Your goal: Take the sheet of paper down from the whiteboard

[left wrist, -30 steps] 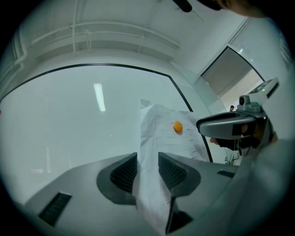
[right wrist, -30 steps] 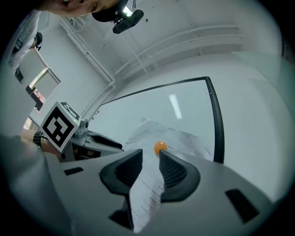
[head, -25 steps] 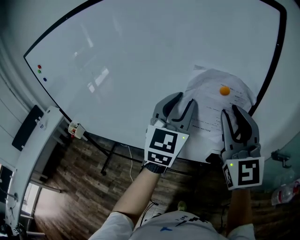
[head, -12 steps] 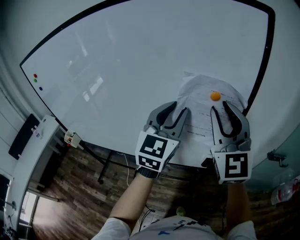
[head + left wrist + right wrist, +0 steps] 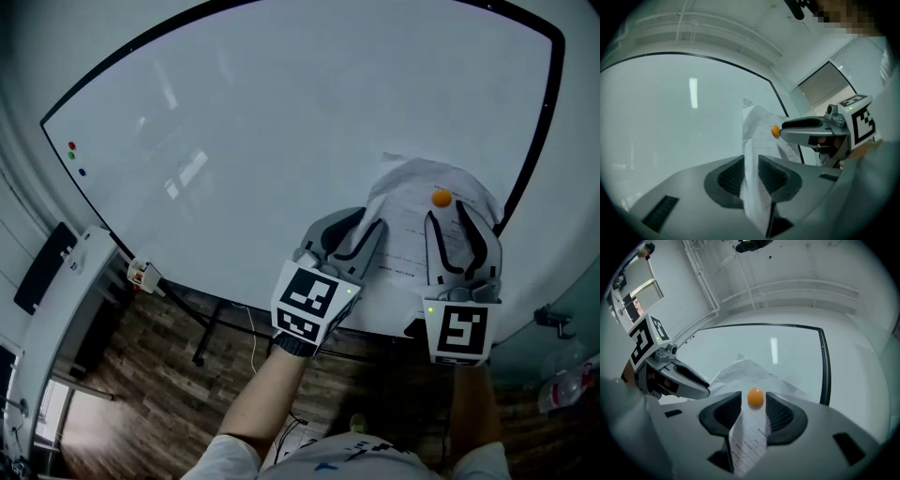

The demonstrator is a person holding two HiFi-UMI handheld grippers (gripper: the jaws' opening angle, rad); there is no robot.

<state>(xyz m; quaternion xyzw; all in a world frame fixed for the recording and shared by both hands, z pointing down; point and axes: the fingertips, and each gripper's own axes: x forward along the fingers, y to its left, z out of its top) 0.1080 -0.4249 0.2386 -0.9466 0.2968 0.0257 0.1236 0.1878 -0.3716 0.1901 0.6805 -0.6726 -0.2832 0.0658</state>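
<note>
Two hand-held grippers are up against the sheet, side by side. Your left hand-held gripper (image 5: 751, 164) has its jaws apart, and they have just been closing a little. The left edge of the sheet of paper (image 5: 408, 214) stands between its pads, seen nearly edge-on, and the pads do not clamp it. Your right hand-held gripper (image 5: 753, 401) has just been opening its jaws. They now stand apart on either side of the round orange magnet (image 5: 442, 198), which sits between the jaw tips. The printed paper runs down from the magnet between the pads.

The sheet is crumpled and bulges away from the whiteboard (image 5: 281, 122), pinned to it by that one magnet near the sheet's upper middle. It hangs in the board's lower right part, close to the right side of the black frame (image 5: 548, 112). Its top left corner lies flat on the white surface.

Far off at the board's left edge you have three small dots (image 5: 72, 146), red, green and blue. Below the board is a wood-pattern floor (image 5: 178, 375).
</note>
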